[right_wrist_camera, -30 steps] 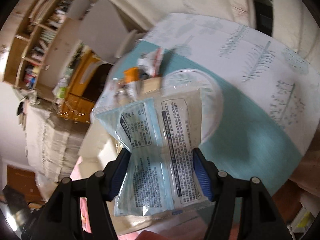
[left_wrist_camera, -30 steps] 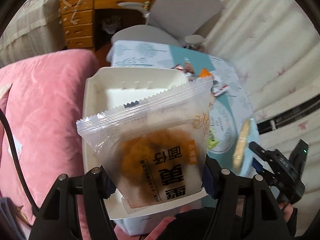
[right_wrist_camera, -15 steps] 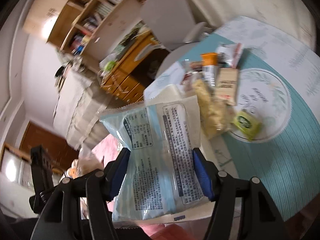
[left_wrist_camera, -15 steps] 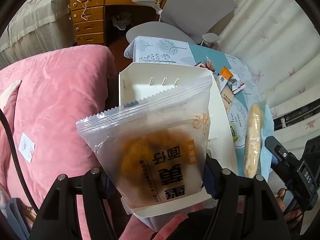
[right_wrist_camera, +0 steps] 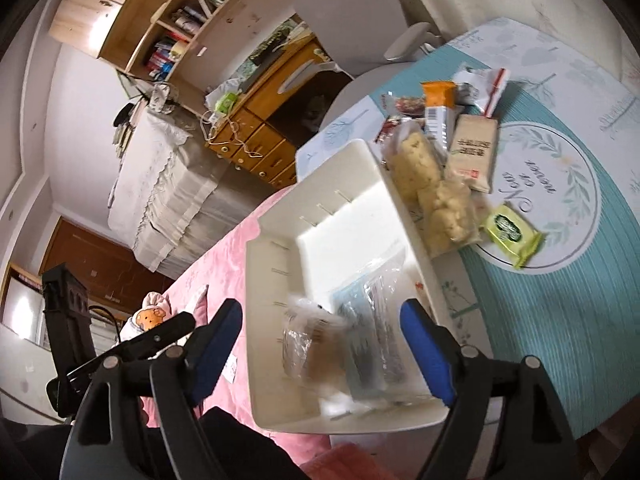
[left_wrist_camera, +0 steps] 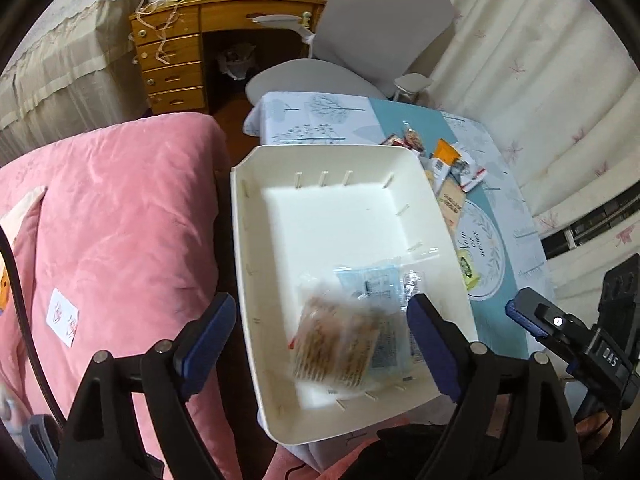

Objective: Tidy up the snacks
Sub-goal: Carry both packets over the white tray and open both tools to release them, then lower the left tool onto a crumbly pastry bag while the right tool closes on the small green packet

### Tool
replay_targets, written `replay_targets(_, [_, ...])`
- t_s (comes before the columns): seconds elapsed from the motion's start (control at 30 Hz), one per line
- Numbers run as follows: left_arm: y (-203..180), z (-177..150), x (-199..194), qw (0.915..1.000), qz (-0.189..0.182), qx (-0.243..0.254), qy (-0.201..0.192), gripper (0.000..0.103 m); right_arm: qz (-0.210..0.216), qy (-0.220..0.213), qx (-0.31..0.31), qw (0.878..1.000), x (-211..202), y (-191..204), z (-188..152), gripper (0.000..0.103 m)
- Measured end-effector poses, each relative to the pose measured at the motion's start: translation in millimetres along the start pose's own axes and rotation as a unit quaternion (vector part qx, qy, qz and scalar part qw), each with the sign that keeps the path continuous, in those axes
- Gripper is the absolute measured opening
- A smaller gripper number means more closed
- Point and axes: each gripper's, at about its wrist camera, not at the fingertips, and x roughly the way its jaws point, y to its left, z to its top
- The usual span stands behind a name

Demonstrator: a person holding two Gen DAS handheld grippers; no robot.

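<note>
Snacks, two packets: brown pastry pack [left_wrist_camera: 336, 344] and blue-backed pack [left_wrist_camera: 380, 292], lying in the near end of the white bin [left_wrist_camera: 248, 240]; far end bare. Left tongs [left_wrist_camera: 316, 332] and right tongs [right_wrist_camera: 320, 344]: both spread wide, holding nothing. Remaining snacks [right_wrist_camera: 436, 184] on the table [right_wrist_camera: 560, 320], right of the bin (grip each packet mid-body).

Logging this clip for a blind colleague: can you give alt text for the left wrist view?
The open left gripper hovers over a white tray holding two blurred snack packets, one brown, one pale blue. More snacks lie on the teal tablecloth beyond, a pink quilt at left.
</note>
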Motion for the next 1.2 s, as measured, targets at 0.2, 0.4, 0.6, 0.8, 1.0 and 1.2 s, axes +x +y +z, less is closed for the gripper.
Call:
replay_targets(0.2, [-21, 3, 6, 0.9995, -0.019, 0.027, -0.002, 0.087, -0.023, 0.001, 0.007, 1.0, -6, -13, -4, 0.082])
replay_targets(0.4, [-44, 5, 9, 0.9976, -0.035, 0.056, -0.022, 0.087, -0.074, -0.016, 0.003, 0.997, -21, -30, -14, 0.082])
replay_targets(0.6, [-74, 13, 18, 0.9947, -0.047, 0.092, -0.002, 0.087, -0.137, -0.041, -0.031, 0.989, -36, -46, -16, 0.082])
replay_targets(0.8, [-109, 25, 34, 0.9909, -0.055, 0.118, 0.036, 0.087, -0.173, -0.056, -0.085, 0.98, -43, -57, -12, 0.082])
replay_targets(1.0, [-143, 41, 56, 0.9891, -0.056, 0.117, 0.07, 0.087, -0.196, -0.057, -0.151, 0.967, -41, -69, -5, 0.082])
replay_targets(1.2, [-183, 61, 88, 0.9858, -0.059, 0.106, 0.116, 0.087, -0.203, -0.056, -0.215, 0.954, -40, -85, 6, 0.082])
